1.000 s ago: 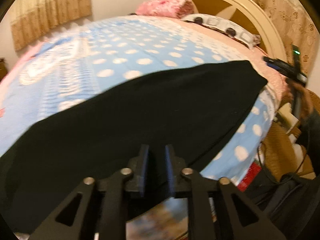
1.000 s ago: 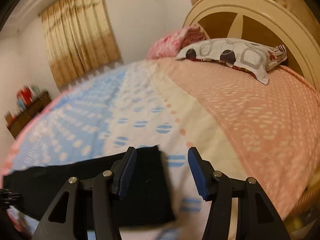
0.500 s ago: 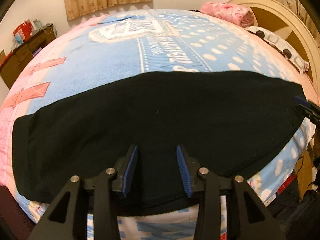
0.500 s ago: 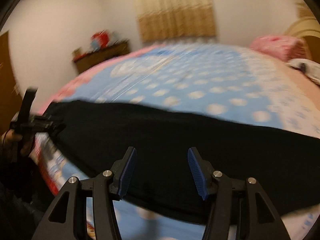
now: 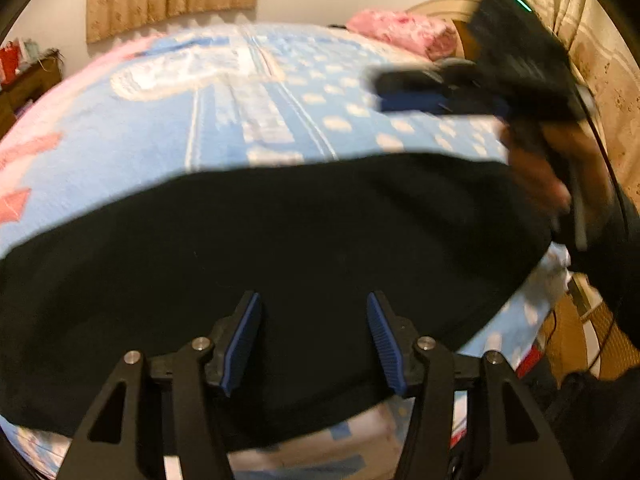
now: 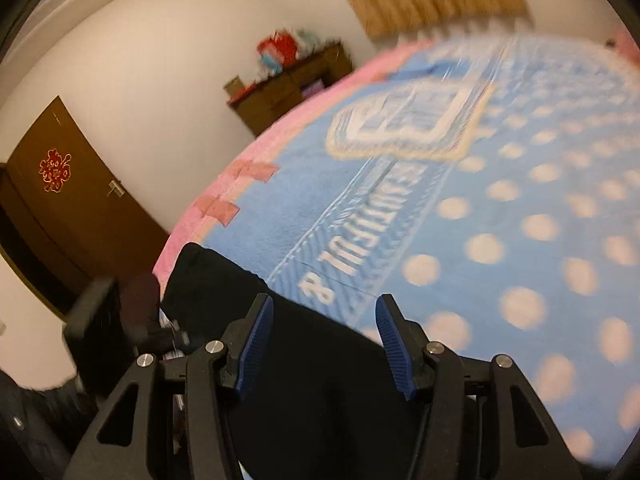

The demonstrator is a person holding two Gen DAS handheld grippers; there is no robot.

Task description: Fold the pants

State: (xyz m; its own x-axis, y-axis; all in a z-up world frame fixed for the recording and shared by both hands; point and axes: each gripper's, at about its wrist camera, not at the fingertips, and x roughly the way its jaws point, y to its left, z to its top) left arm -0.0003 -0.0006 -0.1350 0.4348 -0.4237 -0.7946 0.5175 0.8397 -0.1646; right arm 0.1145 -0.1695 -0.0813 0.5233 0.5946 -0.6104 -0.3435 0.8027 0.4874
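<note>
Black pants (image 5: 280, 240) lie flat in a long band across the near edge of the bed. My left gripper (image 5: 314, 340) is open and empty, just above the pants' near edge. My right gripper (image 6: 324, 344) is open and empty above the pants (image 6: 320, 380), with one dark end (image 6: 200, 276) at the bed's pink border. The right gripper also shows, blurred, at the upper right of the left wrist view (image 5: 460, 92), above the pants' right end.
The bed has a blue spotted blanket (image 5: 240, 100) with a pink border (image 6: 224, 200). A pink pillow (image 5: 400, 32) and headboard are at the far right. A brown cabinet (image 6: 288, 88) and door (image 6: 60, 184) stand beyond the foot.
My left gripper has opened from shut to wide open over the pants. My right gripper stayed open and swung along the pants toward the foot end of the bed.
</note>
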